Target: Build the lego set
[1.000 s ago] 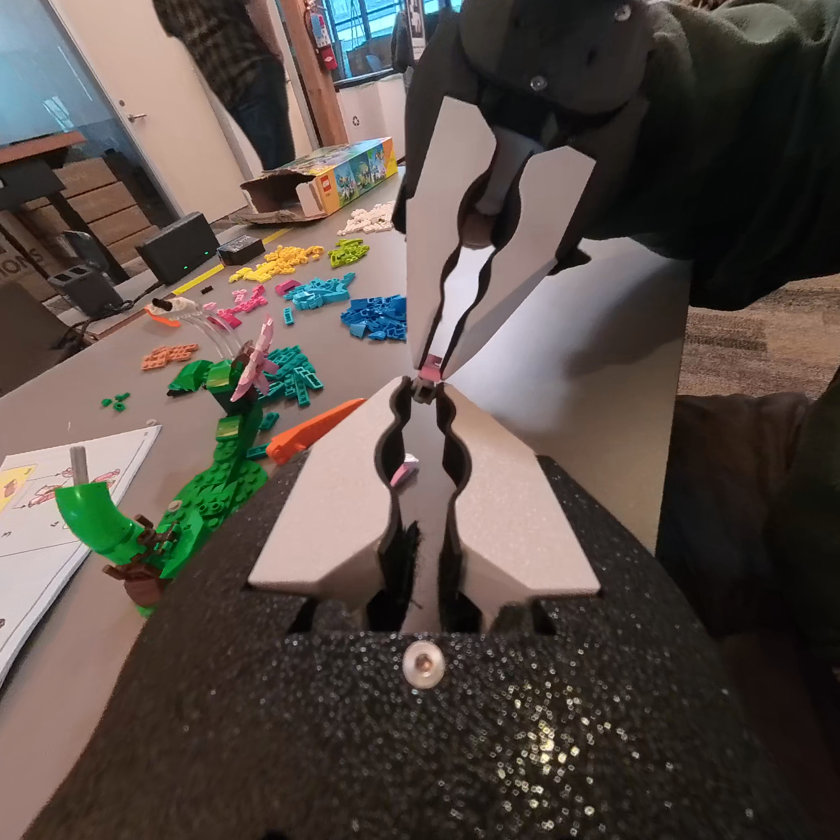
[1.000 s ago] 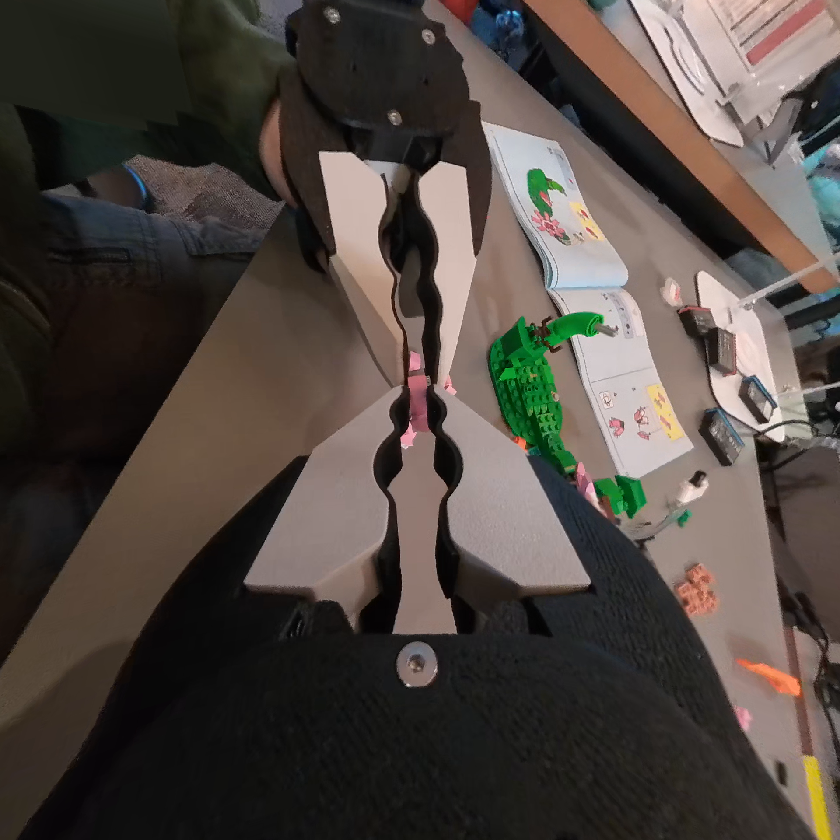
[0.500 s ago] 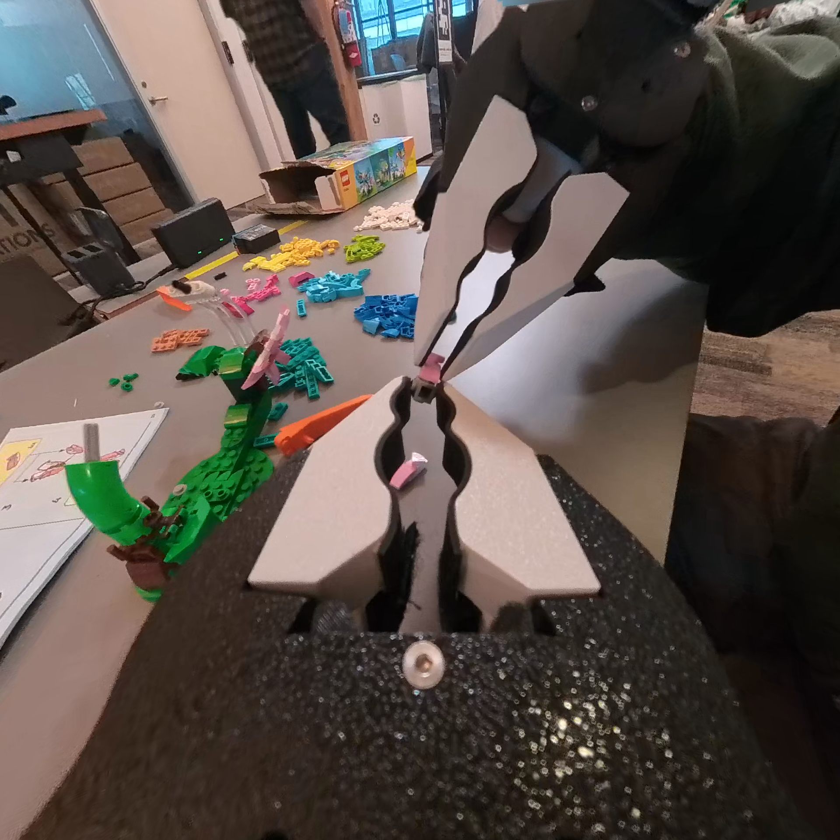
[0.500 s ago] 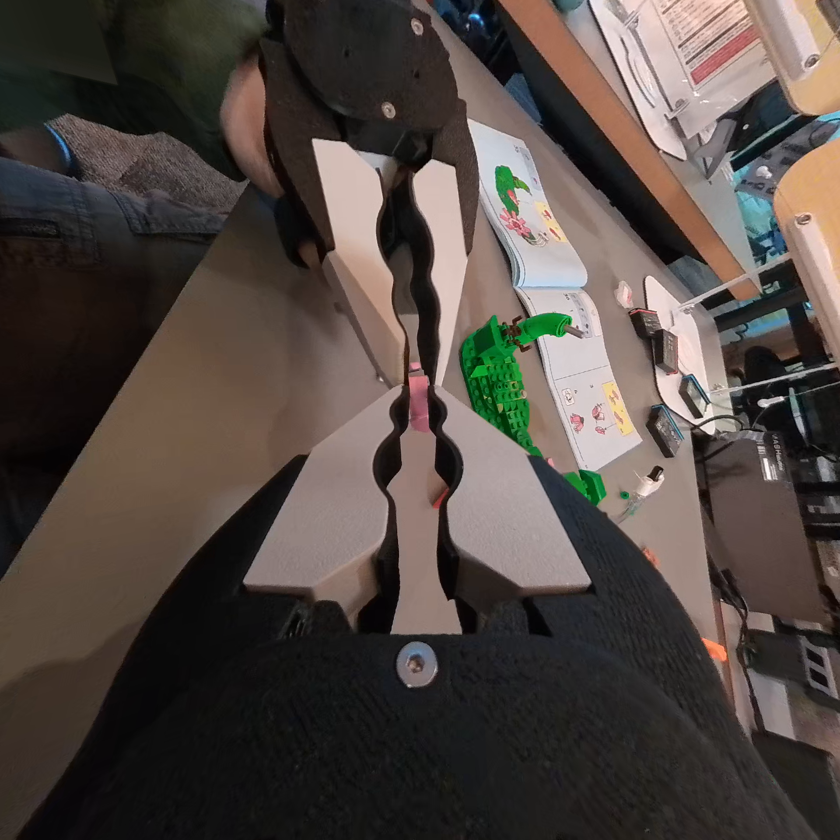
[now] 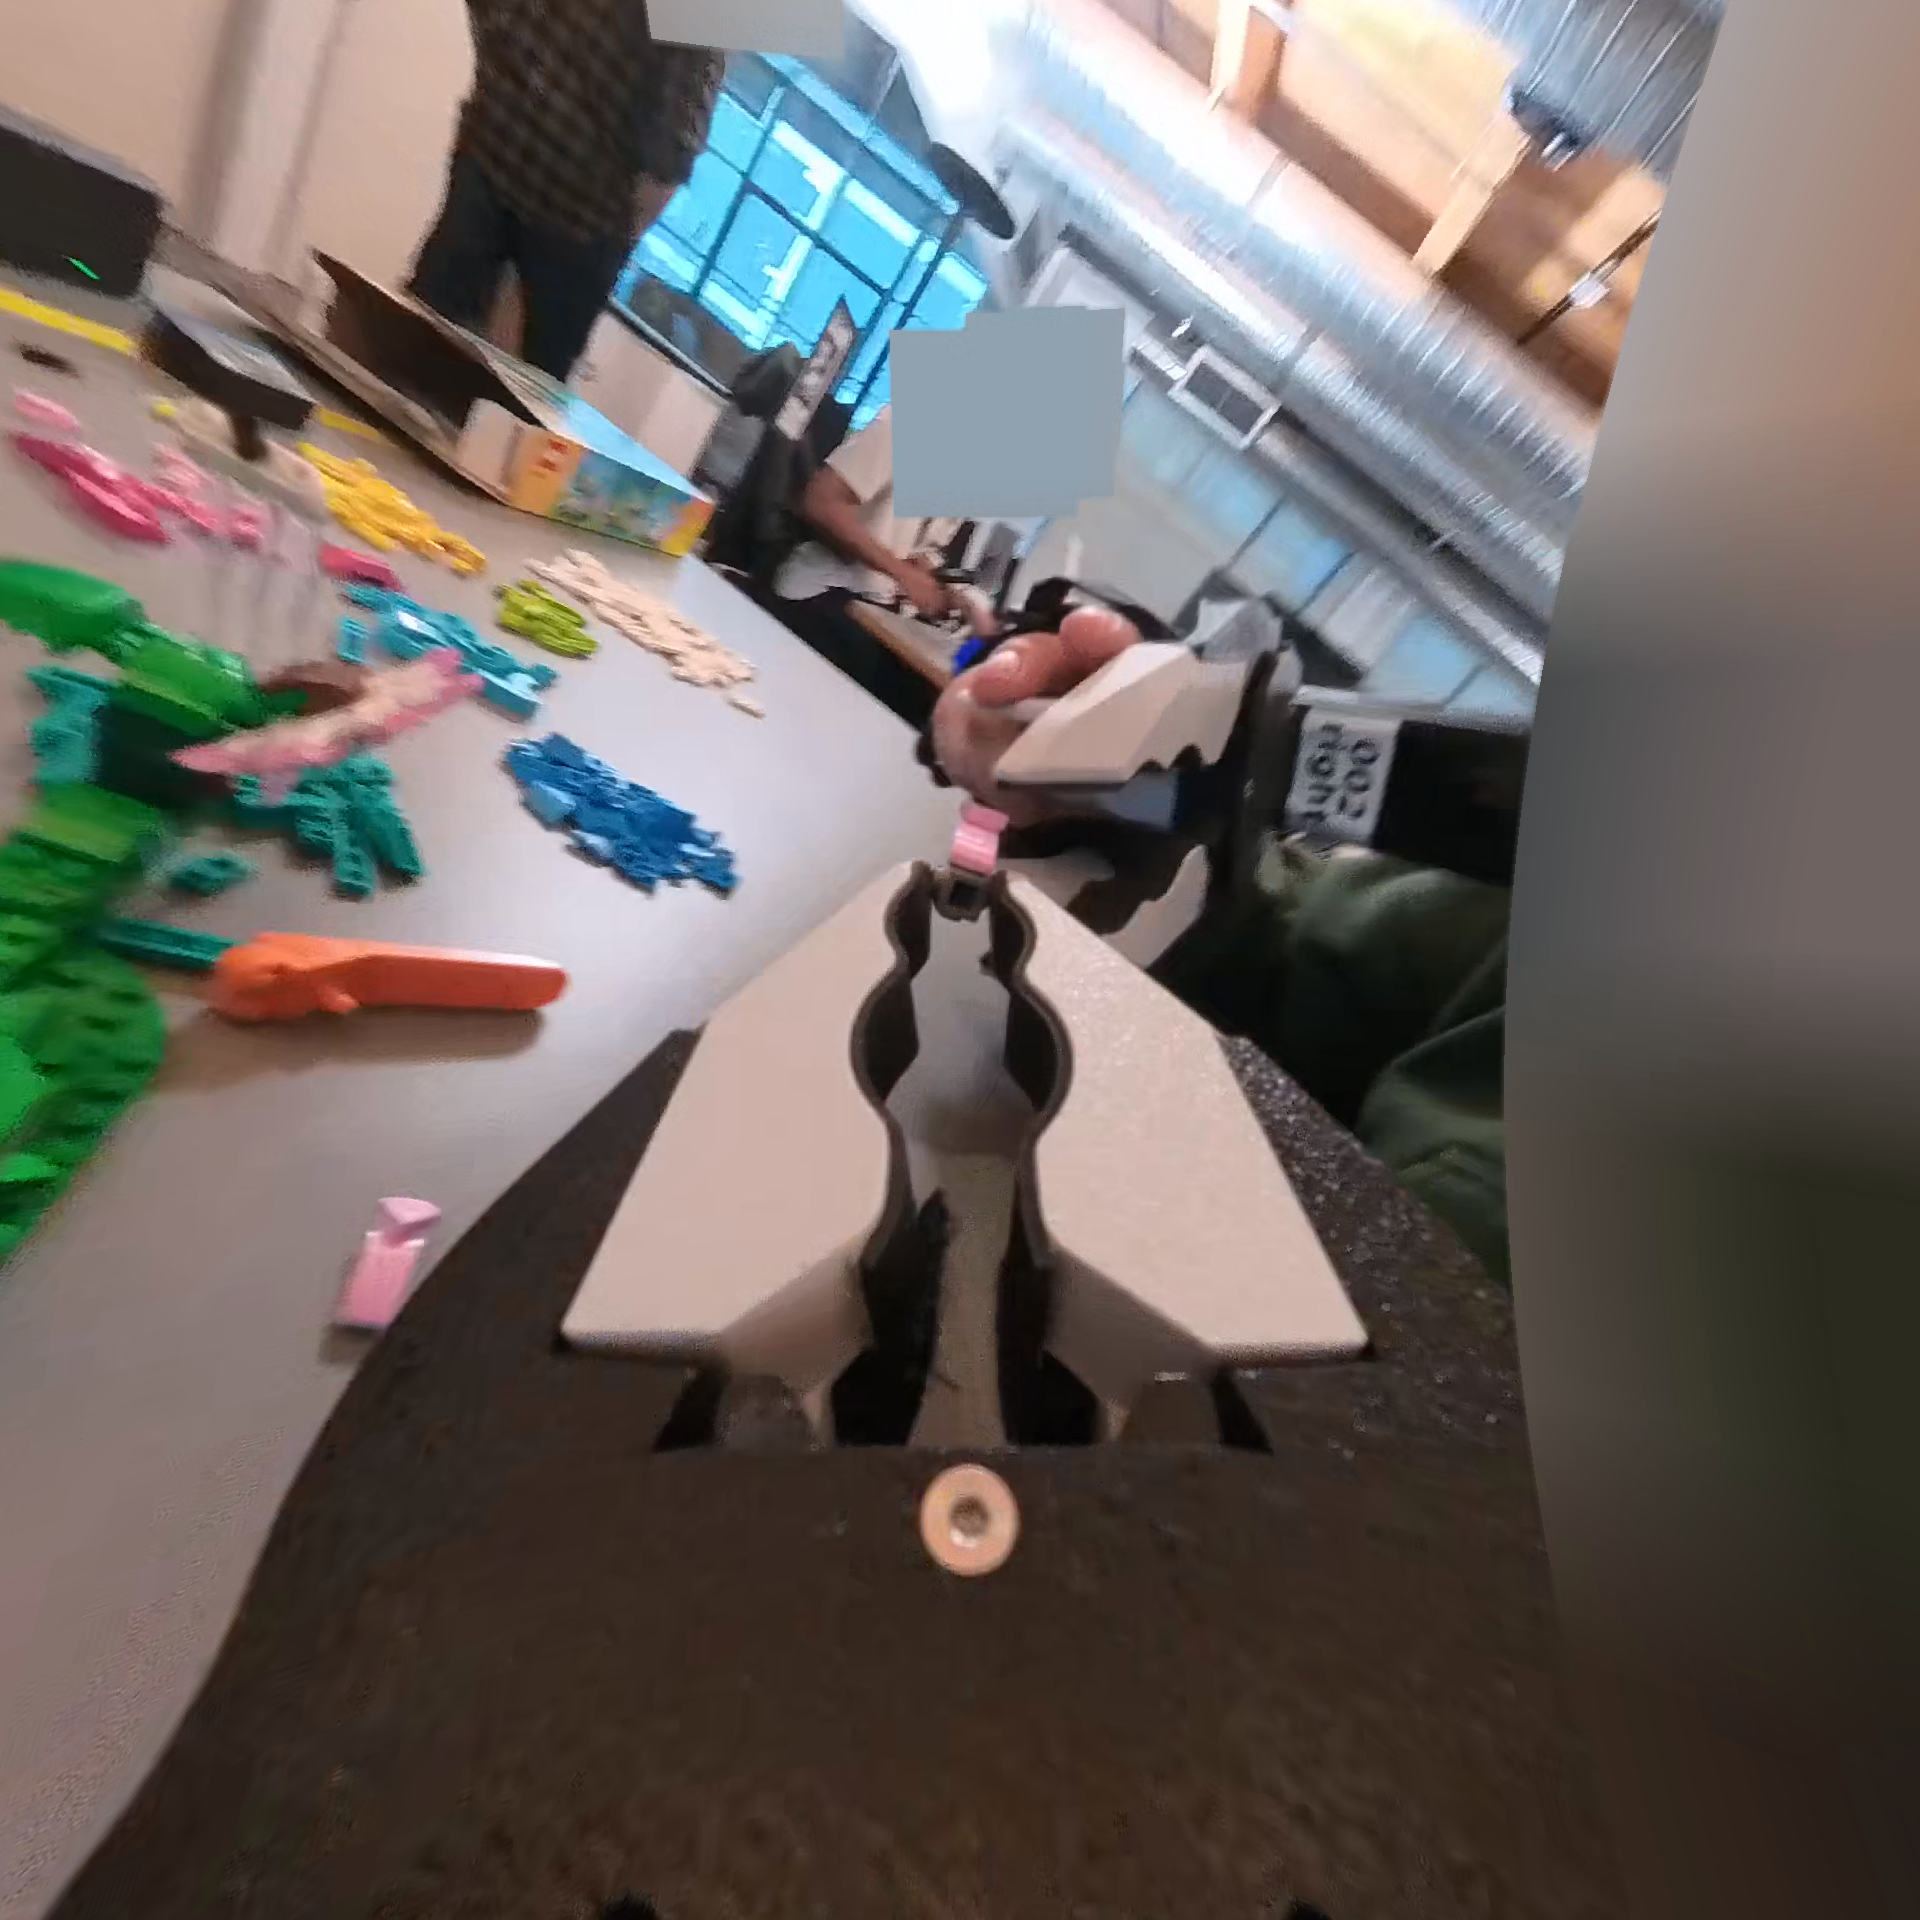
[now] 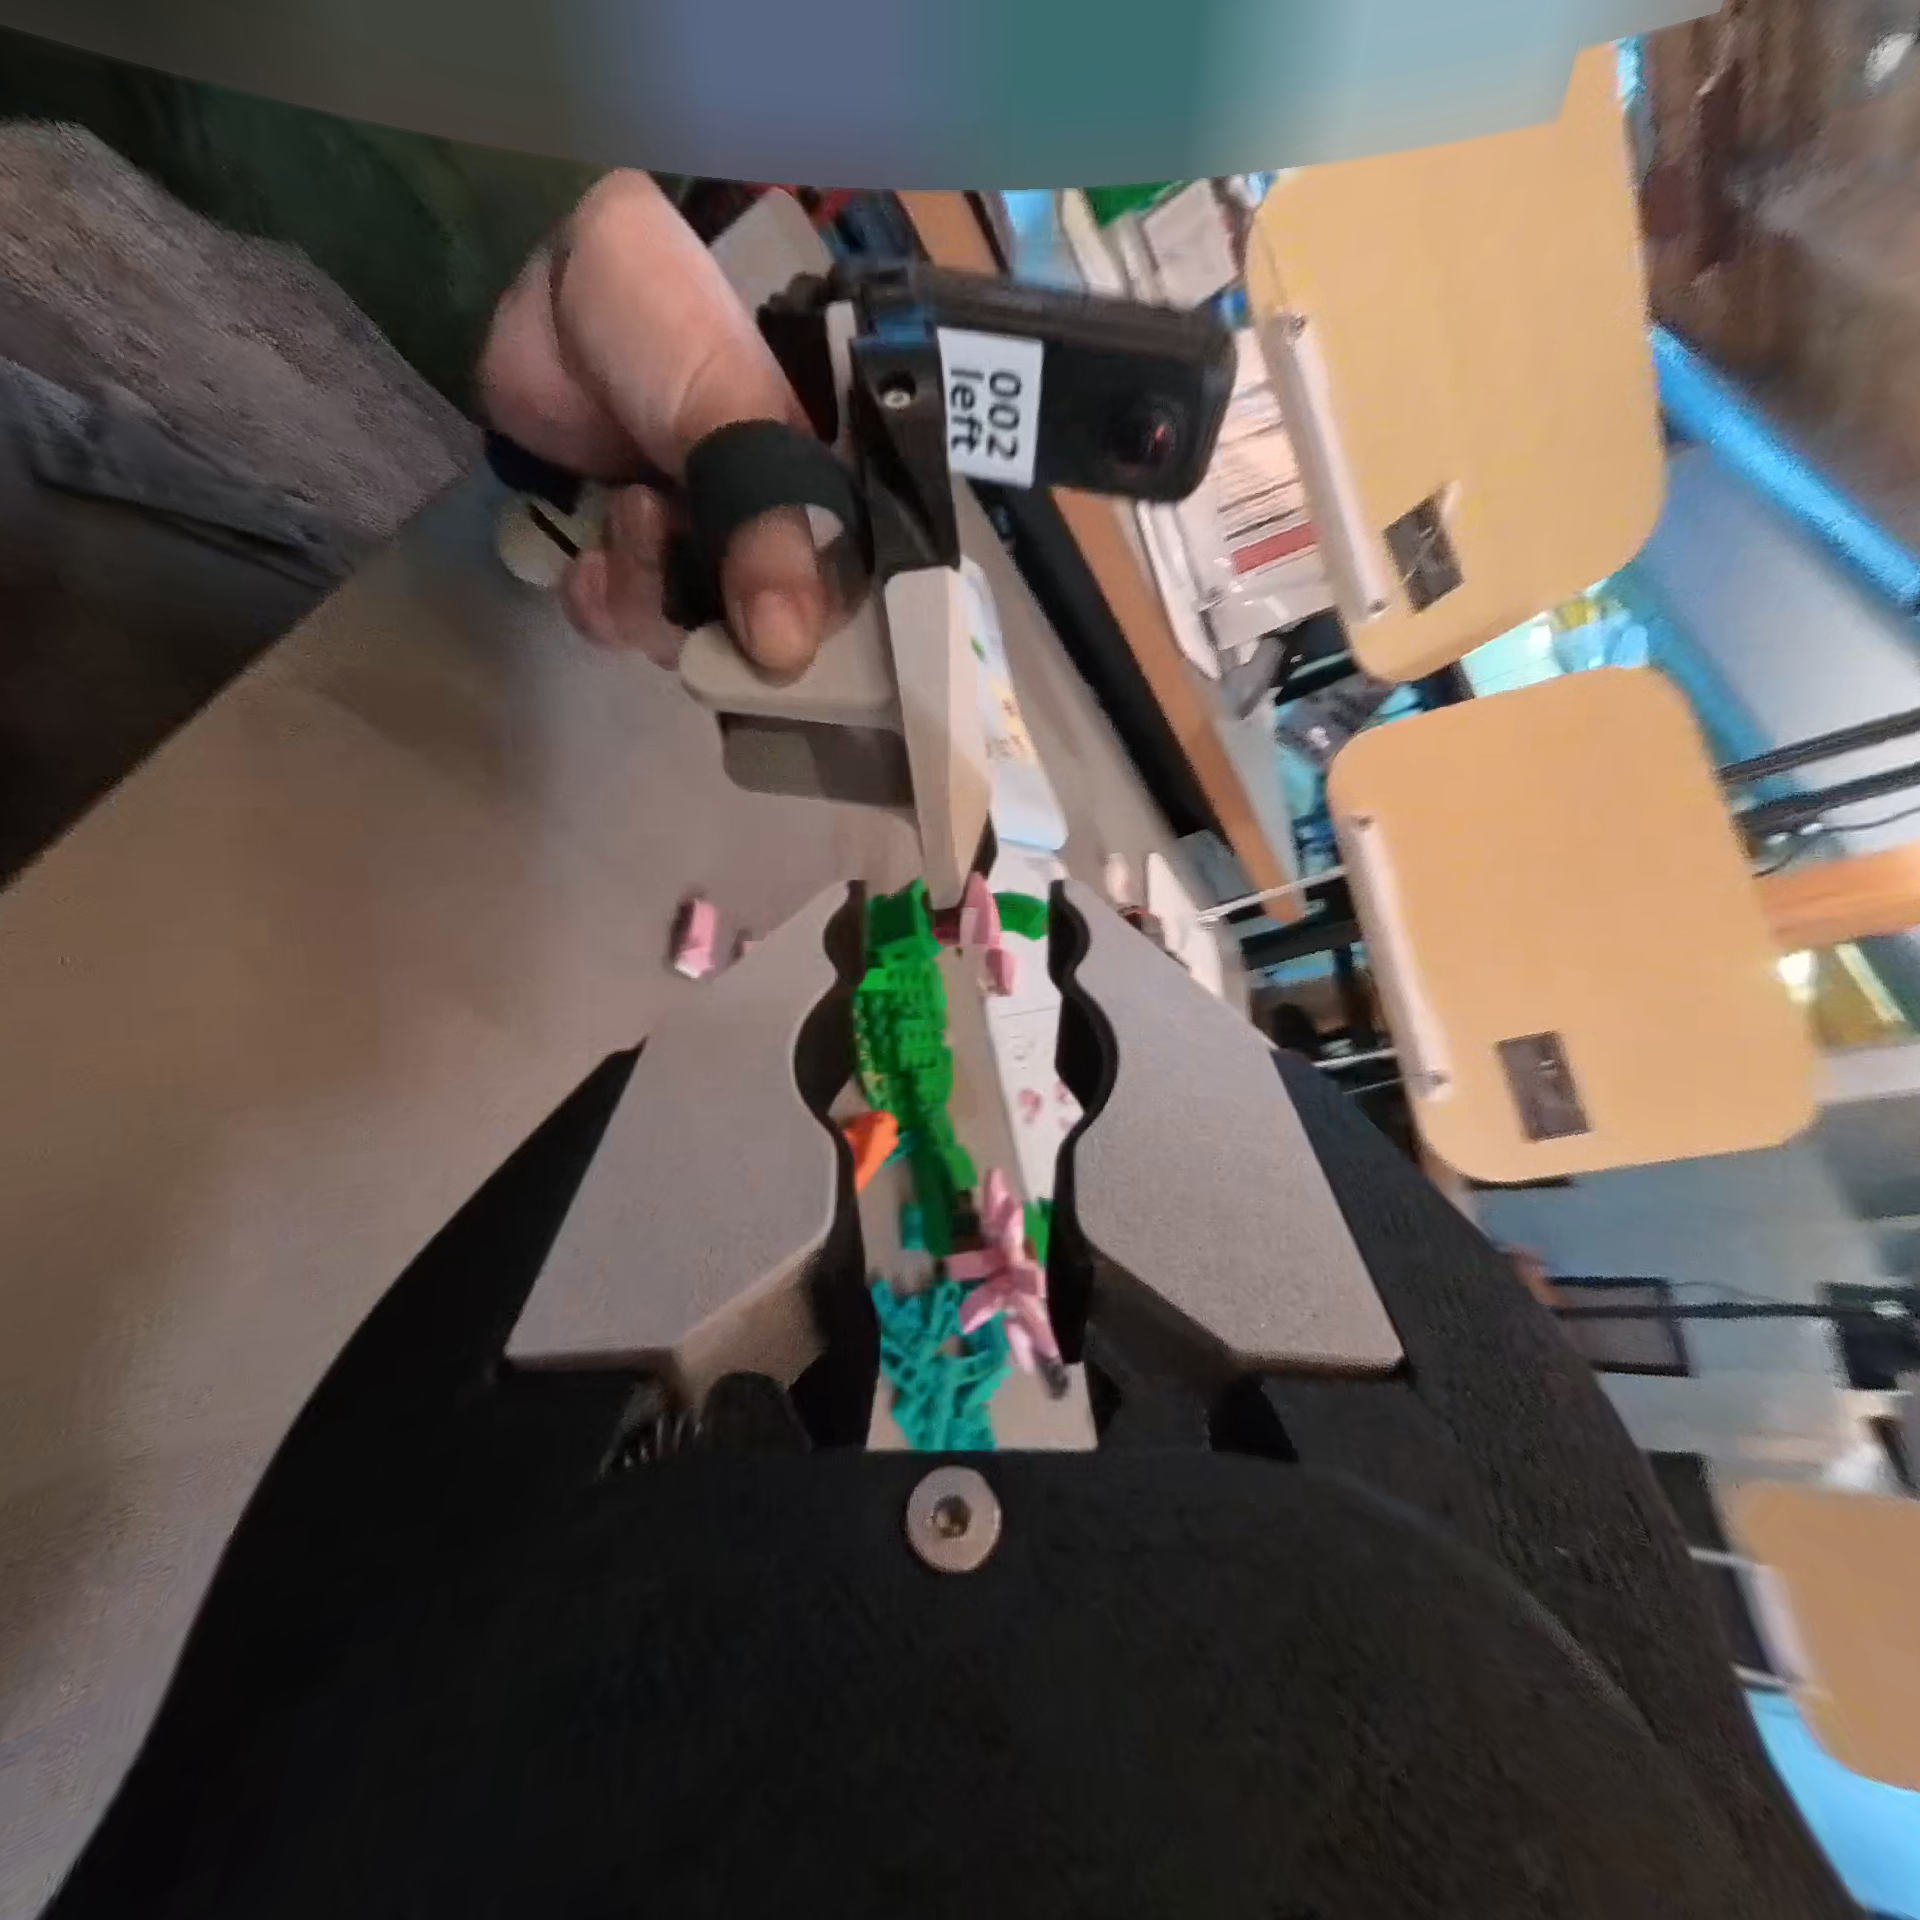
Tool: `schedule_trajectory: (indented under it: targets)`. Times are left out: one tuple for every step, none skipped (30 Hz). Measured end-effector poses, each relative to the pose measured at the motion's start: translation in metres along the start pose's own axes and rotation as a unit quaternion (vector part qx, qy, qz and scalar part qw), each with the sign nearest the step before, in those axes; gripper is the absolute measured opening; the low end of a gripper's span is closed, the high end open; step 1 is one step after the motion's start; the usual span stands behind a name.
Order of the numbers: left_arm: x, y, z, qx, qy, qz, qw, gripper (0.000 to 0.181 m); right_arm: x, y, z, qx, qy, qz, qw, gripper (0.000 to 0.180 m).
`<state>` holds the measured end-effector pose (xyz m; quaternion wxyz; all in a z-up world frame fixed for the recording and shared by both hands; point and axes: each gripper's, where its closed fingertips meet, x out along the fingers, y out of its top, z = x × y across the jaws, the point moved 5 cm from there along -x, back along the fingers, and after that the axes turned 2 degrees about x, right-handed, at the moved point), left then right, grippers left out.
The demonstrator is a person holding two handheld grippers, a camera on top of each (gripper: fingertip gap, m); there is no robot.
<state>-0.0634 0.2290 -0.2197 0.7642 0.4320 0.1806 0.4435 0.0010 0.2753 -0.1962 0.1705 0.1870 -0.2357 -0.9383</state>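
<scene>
Left gripper (image 5: 964, 896) closed to a narrow gap, tips pinching a small dark piece (image 5: 958, 896) with a pink piece (image 5: 977, 837) stuck on top of it. Held up off the table (image 5: 436, 1101), near its edge.

Right gripper (image 6: 951, 896) spread wide, nothing between the fingers. Seen side-on in the left wrist view, just past the pink piece, fingers (image 5: 1081, 736) apart there too. Tip of the left gripper poking into that gap in the right wrist view, with the pink piece (image 6: 982, 925) right at the fingertips; touching or not, cannot tell.

Hand (image 6: 644, 416) around the left gripper's handle, one finger through a black strap (image 6: 764, 473). Black camera (image 6: 1091, 416) with a white label mounted on top.

On the table, to the left: green build (image 5: 73, 935), blurred, with a pink flower (image 5: 332, 717) on it. Orange tool (image 5: 384, 975) lying beside the build. Loose pink part (image 5: 382, 1262) on the near table, just by the left gripper's body. Farther back, sorted piles: blue (image 5: 623, 821), teal (image 5: 343, 821), lime (image 5: 540, 618), yellow (image 5: 395, 514), white (image 5: 644, 623), magenta (image 5: 94, 488). Set box (image 5: 582, 483) open behind the piles.

Through the right gripper's gap: same build (image 6: 904, 1049), flower (image 6: 1003, 1268), teal pile (image 6: 930, 1371). Booklet (image 6: 1023, 1049) beyond the build. Tan chairs (image 6: 1558, 914) on the right.
</scene>
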Motion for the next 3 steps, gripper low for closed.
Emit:
schedule_trajectory:
  targets:
    - [0.0003,0.0001,0.0013,-0.020,-0.015,0.005,1.000,0.009,0.0000,0.0026,0.0003,-0.008,-0.004,0.007,1.000,0.029]
    - [0.0005,-0.0001,0.0019,-0.036,-0.025,0.010,0.999,0.009,-0.0003,0.0054,0.0011,-0.009,-0.006,0.014,1.000,0.024]
    - [0.0007,-0.0002,0.0027,-0.050,-0.036,0.013,0.998,0.009,-0.0004,0.0069,0.0021,-0.011,-0.008,0.016,1.000,0.019]
